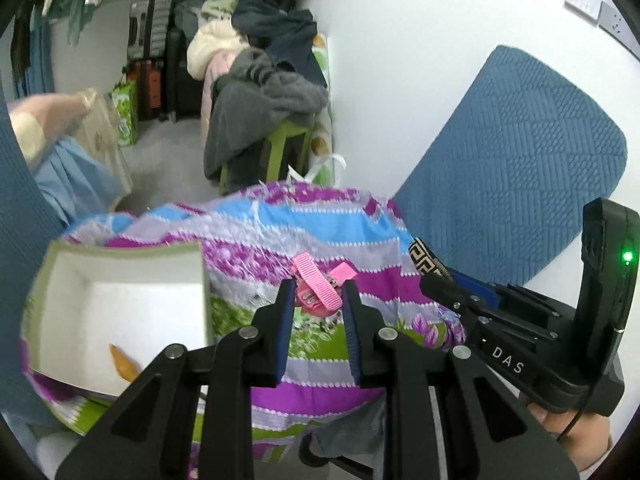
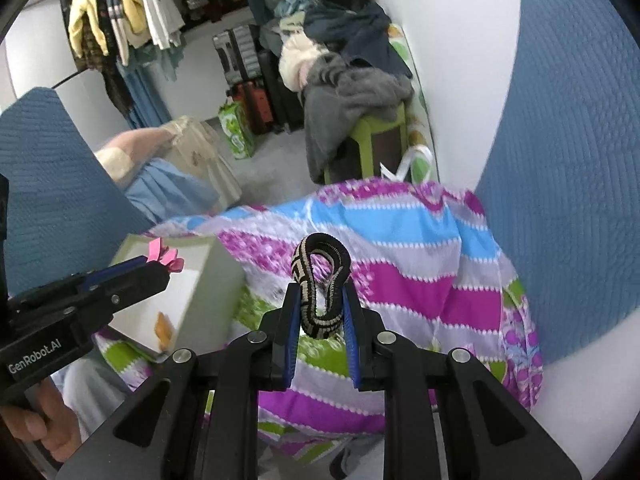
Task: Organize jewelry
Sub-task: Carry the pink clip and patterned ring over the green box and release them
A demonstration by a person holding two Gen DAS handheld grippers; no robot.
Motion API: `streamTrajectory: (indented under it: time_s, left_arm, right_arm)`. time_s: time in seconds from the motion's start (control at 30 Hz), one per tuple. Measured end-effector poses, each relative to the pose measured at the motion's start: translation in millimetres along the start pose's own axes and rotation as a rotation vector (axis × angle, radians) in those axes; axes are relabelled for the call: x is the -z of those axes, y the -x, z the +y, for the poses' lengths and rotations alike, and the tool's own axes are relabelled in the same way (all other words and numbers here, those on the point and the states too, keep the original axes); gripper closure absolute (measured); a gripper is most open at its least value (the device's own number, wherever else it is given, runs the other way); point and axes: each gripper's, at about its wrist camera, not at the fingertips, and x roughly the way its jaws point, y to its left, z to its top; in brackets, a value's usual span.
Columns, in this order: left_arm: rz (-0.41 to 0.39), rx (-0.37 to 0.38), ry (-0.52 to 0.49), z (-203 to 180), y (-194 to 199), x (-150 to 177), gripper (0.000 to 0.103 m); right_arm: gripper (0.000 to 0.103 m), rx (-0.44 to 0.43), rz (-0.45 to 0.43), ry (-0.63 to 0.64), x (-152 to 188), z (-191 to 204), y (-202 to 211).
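Note:
My left gripper [image 1: 317,294] is shut on a pink ribbon hair clip [image 1: 318,284], held above the striped floral cloth [image 1: 320,224]. It also shows in the right wrist view [image 2: 160,264] with the pink clip [image 2: 166,258] over the box. My right gripper [image 2: 320,300] is shut on a black-and-cream patterned band [image 2: 320,284] folded into a loop. It also shows at the right of the left wrist view [image 1: 444,276], with the band [image 1: 426,258] at its tip. An open white box [image 1: 120,312] sits on the cloth at left, with a small orange item [image 1: 122,362] inside.
Blue quilted pads [image 1: 512,168] lean against the white wall at right and left. Beyond the cloth are a green stool [image 1: 280,140] piled with grey clothes, suitcases [image 1: 150,40], a green bag [image 1: 127,114] and hanging garments [image 2: 124,20].

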Motion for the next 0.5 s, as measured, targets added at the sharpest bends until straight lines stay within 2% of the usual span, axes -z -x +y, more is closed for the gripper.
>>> streamTrajectory:
  time_s: [0.2, 0.5]
  left_arm:
    - [-0.039, -0.024, -0.017, 13.4, 30.7, -17.1, 0.079]
    - [-0.097, -0.068, -0.007, 58.1, 77.1, -29.0, 0.079]
  right_arm:
    - [0.085, -0.007, -0.057, 0.031, -24.8, 28.7, 21.5]
    - [0.085, -0.012, -0.147, 0.054, -51.6, 76.0, 45.2]
